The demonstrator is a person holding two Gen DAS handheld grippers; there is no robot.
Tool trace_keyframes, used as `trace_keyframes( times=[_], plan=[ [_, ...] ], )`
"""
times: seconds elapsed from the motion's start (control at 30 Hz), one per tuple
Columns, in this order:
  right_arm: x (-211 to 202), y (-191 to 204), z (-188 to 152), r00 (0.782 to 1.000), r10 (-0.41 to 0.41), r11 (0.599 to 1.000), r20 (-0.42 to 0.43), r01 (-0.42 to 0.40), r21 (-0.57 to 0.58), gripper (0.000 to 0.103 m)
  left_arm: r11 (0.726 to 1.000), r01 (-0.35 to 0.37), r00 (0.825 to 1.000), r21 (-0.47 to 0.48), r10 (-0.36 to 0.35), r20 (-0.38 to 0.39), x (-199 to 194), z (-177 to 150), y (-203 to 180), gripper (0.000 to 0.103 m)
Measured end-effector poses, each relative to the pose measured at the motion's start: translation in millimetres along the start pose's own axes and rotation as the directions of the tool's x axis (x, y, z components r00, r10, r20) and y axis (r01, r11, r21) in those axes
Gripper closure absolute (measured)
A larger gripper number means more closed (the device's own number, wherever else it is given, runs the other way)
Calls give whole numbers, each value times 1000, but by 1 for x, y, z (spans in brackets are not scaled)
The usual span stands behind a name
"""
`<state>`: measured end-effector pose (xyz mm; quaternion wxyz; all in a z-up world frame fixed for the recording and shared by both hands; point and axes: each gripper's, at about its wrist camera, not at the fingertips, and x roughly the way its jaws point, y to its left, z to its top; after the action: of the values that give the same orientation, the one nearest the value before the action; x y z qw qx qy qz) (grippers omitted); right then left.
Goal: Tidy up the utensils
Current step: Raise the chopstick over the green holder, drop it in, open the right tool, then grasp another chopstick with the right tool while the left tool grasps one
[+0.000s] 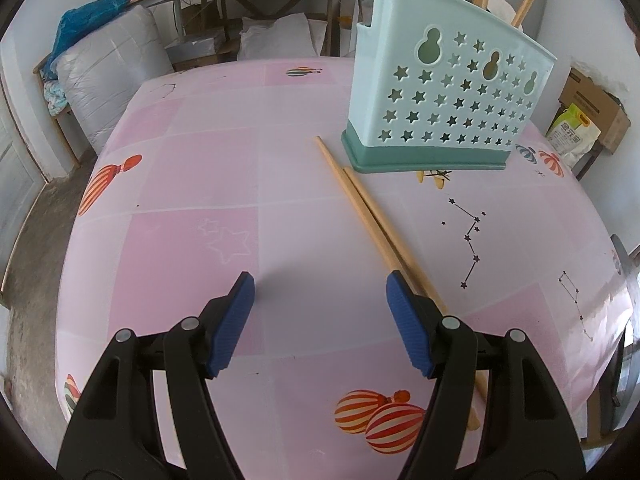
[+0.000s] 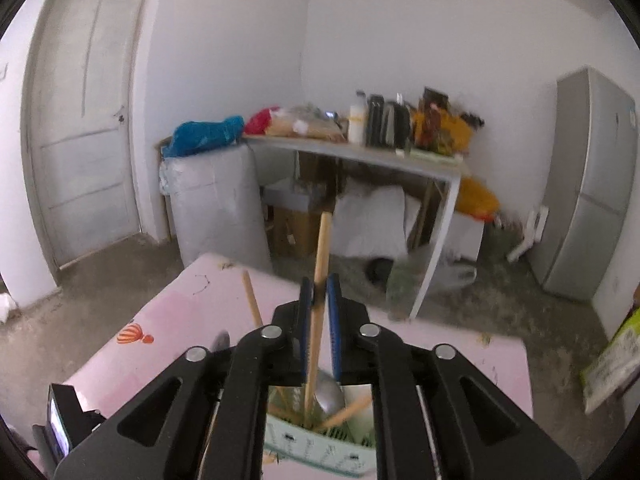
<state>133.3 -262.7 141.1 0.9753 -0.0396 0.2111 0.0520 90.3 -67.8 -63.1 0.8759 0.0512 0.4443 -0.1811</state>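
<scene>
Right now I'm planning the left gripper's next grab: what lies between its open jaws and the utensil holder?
In the left wrist view, two chopsticks lie on the tablecloth between the left gripper and the utensil holder.

A pale mint utensil holder (image 1: 448, 92) with a darker teal base is seen standing upright at about one o'clock in the left wrist view; its wall is pierced with star-shaped holes and three gourd-shaped openings. Wooden sticks are seen rising from its top. Two wooden chopsticks (image 1: 372, 216) are laid side by side, touching, running from just beside the holder's base toward five o'clock. In the right wrist view the holder (image 2: 320, 440) is seen from above at six o'clock, with a metal spoon (image 2: 330, 394) and several leaning chopsticks inside; one upright chopstick (image 2: 320, 292) is seen standing in it.
</scene>
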Motion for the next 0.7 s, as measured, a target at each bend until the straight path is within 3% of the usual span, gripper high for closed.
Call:
trace_keyframes(
  times=[0.03,0.1,0.3,0.47,0.6,0.7],
  plan=[
    [-5,-7,-2,1000,2,1000,9,-2,29,63,1000,1,1000,0,-1,0,0,0,0,38],
    [-21,-18,-3,998,-4,997,56,-1,77,52,1000,0,1000,1,0,1,0,0,0,38],
    [-69,-45,-6,987,-38,980,158,6,197,47,1000,2,1000,0,-2,3,0,1,1,38],
    [-118,-55,-37,977,-18,949,212,-50,311,46,1000,-3,1000,-9,3,9,-1,1,7,38],
    [-114,-34,-89,994,69,931,86,-95,352,46,1000,-15,1000,-8,15,12,0,2,14,38],
    [-79,-1,-146,972,196,914,-130,-133,383,46,1000,-10,1000,-11,10,13,-1,2,17,38]
  ],
)
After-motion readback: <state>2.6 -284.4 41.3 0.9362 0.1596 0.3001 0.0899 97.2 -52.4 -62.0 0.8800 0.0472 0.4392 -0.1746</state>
